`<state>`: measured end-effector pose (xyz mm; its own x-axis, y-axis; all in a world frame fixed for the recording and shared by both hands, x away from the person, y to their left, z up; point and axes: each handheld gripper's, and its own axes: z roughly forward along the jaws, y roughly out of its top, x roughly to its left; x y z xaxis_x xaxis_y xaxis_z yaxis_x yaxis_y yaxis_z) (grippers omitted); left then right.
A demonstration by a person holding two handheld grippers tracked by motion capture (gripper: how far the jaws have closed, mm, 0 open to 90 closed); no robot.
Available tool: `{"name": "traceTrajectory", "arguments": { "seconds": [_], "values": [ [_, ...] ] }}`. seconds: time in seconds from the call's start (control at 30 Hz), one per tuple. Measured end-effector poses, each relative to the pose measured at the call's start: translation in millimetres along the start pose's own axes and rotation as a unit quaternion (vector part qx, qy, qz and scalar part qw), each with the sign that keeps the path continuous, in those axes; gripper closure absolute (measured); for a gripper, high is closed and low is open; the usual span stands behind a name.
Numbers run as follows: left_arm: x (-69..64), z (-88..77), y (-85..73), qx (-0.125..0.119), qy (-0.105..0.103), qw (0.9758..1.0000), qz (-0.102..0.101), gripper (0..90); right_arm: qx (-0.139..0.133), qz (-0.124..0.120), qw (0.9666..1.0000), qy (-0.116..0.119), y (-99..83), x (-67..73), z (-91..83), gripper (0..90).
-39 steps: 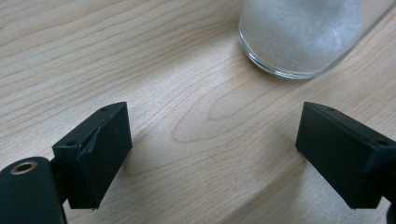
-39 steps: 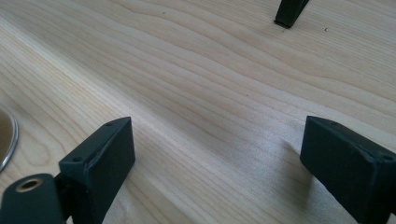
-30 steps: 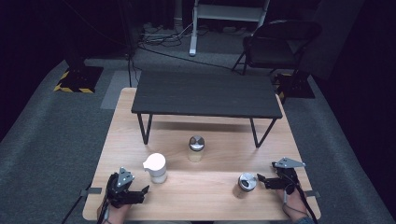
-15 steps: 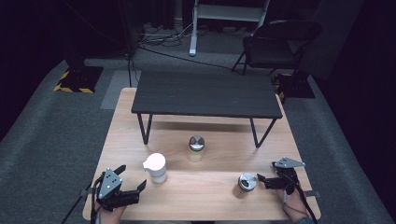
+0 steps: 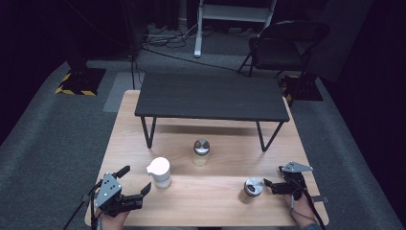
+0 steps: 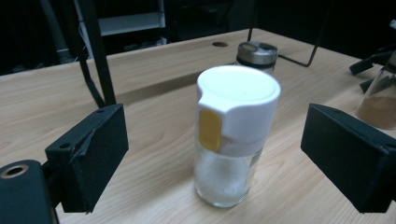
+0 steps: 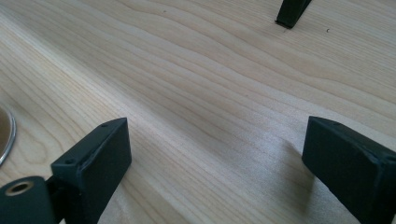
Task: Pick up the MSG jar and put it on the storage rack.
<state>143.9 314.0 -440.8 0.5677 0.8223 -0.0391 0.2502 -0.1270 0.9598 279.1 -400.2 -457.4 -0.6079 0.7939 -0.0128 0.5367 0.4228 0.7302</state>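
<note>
Both jaws wide around shaker (image 6: 236,135)

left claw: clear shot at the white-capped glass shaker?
Probably yes. The left claw stands open, pointing at the white-capped glass shaker with the yellow tab, with bare wooden table between them. The steel-lidded jar stands well behind it.

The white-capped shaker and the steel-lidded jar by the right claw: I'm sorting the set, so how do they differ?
The white-capped shaker has a white plastic cap with a yellow tab; the steel-lidded jar has a metal lid. The white-capped shaker holds white grains, the steel-lidded jar a brown powder. The shaker stands before the open left claw; the jar stands beside the open right claw. Both are clear, upright and ungripped on the wooden table.
</note>
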Motion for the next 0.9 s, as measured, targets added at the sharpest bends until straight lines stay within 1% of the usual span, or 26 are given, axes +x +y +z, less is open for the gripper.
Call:
{"name": "traceTrajectory", "arguments": {
  "seconds": [0.07,0.17,0.43,0.47,0.5,0.53,0.77,0.9],
  "values": [
    [1.2,3.3,0.7,-0.009,-0.008,0.9999,0.001,7.3,0.000,0.000,1.0000,0.000,0.0,0.0,0.0,8.0],
    [2.0,6.8,1.9,-0.011,-0.014,0.9998,0.005,7.3,0.000,0.000,1.0000,-0.001,0.1,0.1,0.1,7.8],
    [6.9,28.3,9.0,-0.017,-0.038,0.9990,0.014,7.3,0.001,0.001,1.0000,-0.002,0.4,0.6,0.2,6.9],
    [8.1,33.2,10.4,-0.018,-0.044,0.9988,0.015,7.3,0.002,0.002,1.0000,-0.003,0.5,0.8,0.3,6.5],
    [9.1,37.2,11.7,-0.018,-0.049,0.9985,0.016,7.3,0.002,0.003,1.0000,-0.004,0.7,1.0,0.5,6.2],
    [9.1,37.2,11.7,-0.018,-0.049,0.9985,0.016,7.3,0.002,0.003,1.0000,-0.004,0.7,1.0,0.5,6.2],
    [10.4,54.1,18.1,-0.016,-0.067,0.9973,0.025,7.2,0.003,0.005,1.0000,-0.005,1.1,1.6,0.7,5.5],
    [10.9,60.1,19.2,-0.013,-0.072,0.9970,0.024,7.3,0.003,0.005,1.0000,-0.005,1.1,1.6,0.7,5.5]
  ]
}}
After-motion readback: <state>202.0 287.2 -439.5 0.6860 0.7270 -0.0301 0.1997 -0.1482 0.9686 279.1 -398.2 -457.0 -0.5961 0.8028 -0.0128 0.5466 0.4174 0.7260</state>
